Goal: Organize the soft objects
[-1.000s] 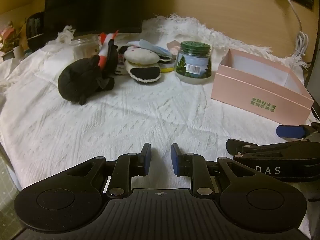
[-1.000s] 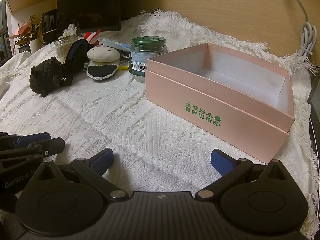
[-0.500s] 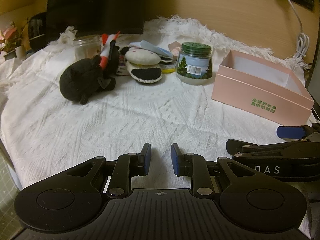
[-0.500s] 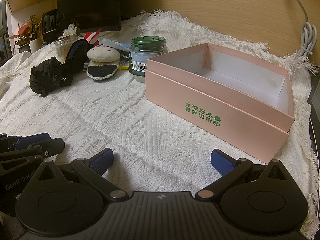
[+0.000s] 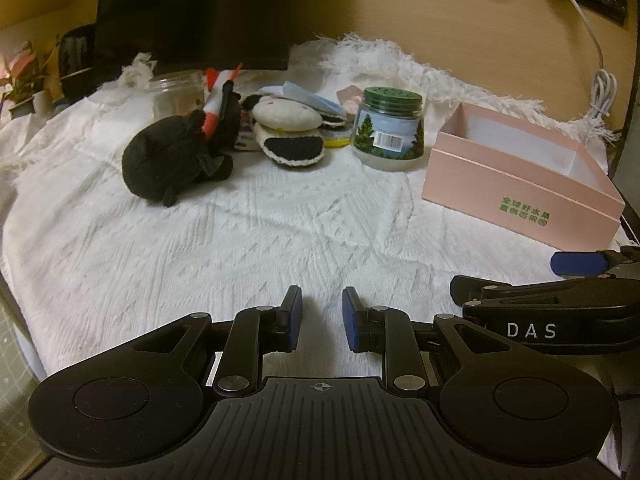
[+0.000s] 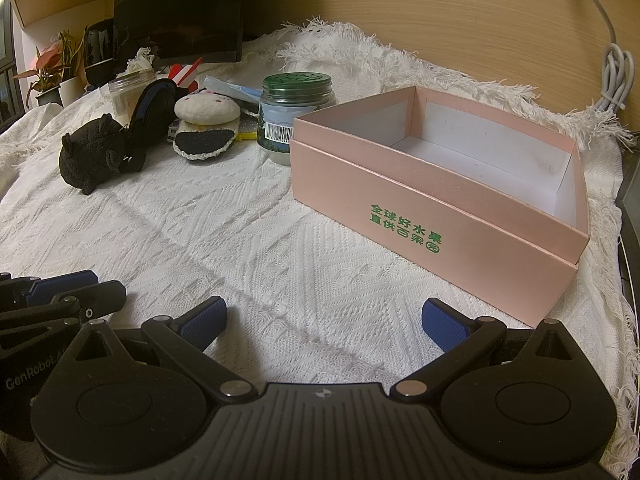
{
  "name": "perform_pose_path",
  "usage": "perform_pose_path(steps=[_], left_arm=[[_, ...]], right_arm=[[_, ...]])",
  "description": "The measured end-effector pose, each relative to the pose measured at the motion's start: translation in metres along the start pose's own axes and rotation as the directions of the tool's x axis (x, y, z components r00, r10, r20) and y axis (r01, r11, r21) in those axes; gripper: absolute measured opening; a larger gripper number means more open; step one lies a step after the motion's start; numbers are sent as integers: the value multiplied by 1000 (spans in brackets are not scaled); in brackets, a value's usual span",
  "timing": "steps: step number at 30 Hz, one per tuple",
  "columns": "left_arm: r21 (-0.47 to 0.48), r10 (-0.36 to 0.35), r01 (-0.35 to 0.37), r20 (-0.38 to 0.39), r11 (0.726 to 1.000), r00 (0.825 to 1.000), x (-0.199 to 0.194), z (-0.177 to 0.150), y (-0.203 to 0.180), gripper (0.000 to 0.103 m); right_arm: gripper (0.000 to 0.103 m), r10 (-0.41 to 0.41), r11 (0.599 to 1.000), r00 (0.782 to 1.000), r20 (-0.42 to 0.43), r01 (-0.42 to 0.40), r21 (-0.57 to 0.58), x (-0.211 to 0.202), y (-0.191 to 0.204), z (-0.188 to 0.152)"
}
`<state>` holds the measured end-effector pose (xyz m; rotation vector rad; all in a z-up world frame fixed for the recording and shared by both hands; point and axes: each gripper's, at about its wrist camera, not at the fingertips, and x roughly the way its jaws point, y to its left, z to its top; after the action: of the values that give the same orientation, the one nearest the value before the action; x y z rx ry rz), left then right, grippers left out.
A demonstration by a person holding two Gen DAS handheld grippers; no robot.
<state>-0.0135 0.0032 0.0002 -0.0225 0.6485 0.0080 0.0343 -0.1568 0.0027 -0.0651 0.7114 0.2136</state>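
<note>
A black plush animal (image 5: 168, 160) lies at the far left of the white blanket, also in the right wrist view (image 6: 90, 156). Beside it lie a round white plush (image 5: 286, 114) and a knitted pad with a black middle (image 5: 292, 148). An open, empty pink box (image 5: 520, 176) stands at the right, close ahead in the right wrist view (image 6: 440, 200). My left gripper (image 5: 322, 316) hangs low over the blanket's near part, fingers a narrow gap apart, empty. My right gripper (image 6: 322, 320) is wide open and empty, just before the box.
A green-lidded jar (image 5: 388, 128) stands between the soft things and the box. A clear jar (image 5: 176, 92) and a dark monitor (image 5: 192, 12) stand behind. A white cable (image 5: 600, 88) hangs at the wooden back wall. The white textured blanket (image 5: 280, 232) covers the table.
The left gripper has drifted slightly, so the objects sit a little lower and to the right in its view. The right gripper has barely moved. Both grippers keep their openings.
</note>
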Motion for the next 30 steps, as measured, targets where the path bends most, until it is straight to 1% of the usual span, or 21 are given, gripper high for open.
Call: perform_pose_path(steps=[30], left_arm=[[-2,6,-6,-5,1000,1000,2,1,0,25]], right_arm=[[103,1,1000,1000,0,-1,0,-1,0,1]])
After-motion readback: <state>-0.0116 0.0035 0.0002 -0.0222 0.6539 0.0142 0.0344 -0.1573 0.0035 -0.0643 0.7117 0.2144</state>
